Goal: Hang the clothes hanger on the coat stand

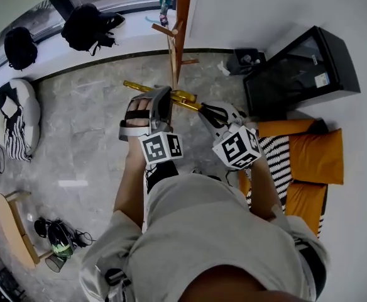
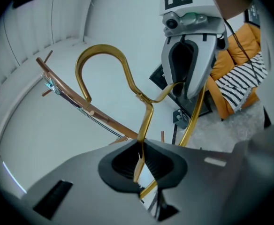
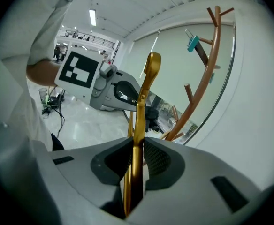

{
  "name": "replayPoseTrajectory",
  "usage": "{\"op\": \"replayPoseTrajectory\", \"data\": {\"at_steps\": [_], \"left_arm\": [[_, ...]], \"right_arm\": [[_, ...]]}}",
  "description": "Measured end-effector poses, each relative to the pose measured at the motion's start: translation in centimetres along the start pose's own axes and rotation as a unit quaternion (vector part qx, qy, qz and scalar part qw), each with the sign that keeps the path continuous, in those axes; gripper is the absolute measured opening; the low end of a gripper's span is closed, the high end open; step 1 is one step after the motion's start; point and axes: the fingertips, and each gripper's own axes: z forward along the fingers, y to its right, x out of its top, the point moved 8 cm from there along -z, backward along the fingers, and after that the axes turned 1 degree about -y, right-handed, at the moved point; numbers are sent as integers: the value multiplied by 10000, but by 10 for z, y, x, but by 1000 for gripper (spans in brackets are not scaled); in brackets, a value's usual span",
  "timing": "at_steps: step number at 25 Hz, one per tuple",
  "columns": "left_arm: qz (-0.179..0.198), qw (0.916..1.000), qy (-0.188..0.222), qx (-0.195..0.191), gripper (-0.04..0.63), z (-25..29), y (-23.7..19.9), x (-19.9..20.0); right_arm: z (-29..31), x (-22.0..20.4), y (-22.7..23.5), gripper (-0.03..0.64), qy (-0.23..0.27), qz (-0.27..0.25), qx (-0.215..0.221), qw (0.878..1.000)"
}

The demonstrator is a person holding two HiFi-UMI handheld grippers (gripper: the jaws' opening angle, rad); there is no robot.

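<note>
Grey marbled floor [image 1: 89,143] carries a black cabinet [image 1: 300,74] at two o'clock, orange cushions [image 1: 318,156] at three, a striped cushion [image 1: 15,119] at nine and tangled cables [image 1: 59,236] at seven.

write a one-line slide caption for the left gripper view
Both the left gripper and right gripper clamp the gold hanger, its hook up in front of the wooden coat stand.

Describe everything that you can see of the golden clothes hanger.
The clothes hanger is thin, shiny, gold-coloured metal, with a rounded open hook on top and a bent bar below it. It is held tilted in the air. The left gripper and the right gripper are each shut on its bar. Nothing sits inside the hook, and the wooden coat stand stands beyond it.
</note>
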Motion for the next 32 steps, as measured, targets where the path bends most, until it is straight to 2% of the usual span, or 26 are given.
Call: {"op": "replayPoseTrajectory", "data": {"at_steps": [4, 9, 15, 19, 32], "left_arm": [[-307, 9994, -137, -16, 32, 2, -12, -5], [-896, 9955, -225, -214, 31, 5, -14, -14], [-1221, 9919, -144, -320, 34, 12, -24, -14], [-1266, 9913, -129, -331, 34, 17, -34, -16], [-1038, 9932, 225, -467, 34, 38, -59, -20]], "right_arm": [[17, 7, 6, 54, -459, -689, -638, 9945], [27, 13, 13, 54, -606, -794, -1287, 9866], [30, 25, 25, 54, -794, -912, -1991, 9725], [35, 30, 28, 49, -763, -1025, -2196, 9672], [45, 44, 43, 48, -1072, -691, -2492, 9600]]}}
